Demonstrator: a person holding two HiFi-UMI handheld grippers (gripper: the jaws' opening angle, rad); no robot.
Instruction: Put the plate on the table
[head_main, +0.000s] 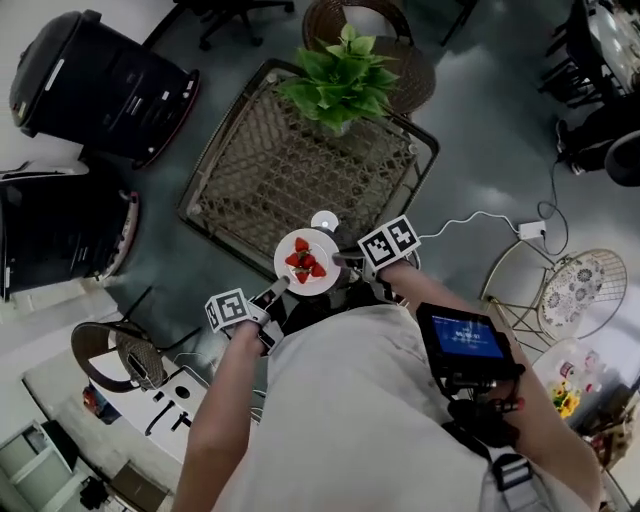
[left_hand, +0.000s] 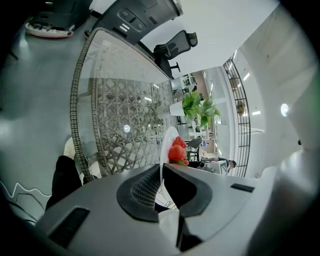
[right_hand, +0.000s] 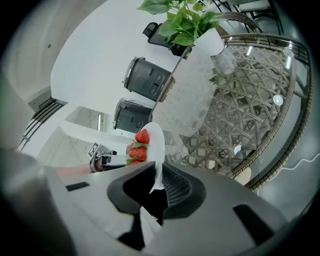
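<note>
The small round white plate (head_main: 326, 249), carrying red strawberries (head_main: 304, 262), is held at the near edge of the glass-topped wicker table (head_main: 270, 170). Whether it touches the glass cannot be told. The left gripper (head_main: 281, 287) is clamped on its rim from one side and the right gripper (head_main: 345, 259) from the opposite side. In both gripper views the plate shows edge-on, its lower rim hidden between the dark pads.
</note>
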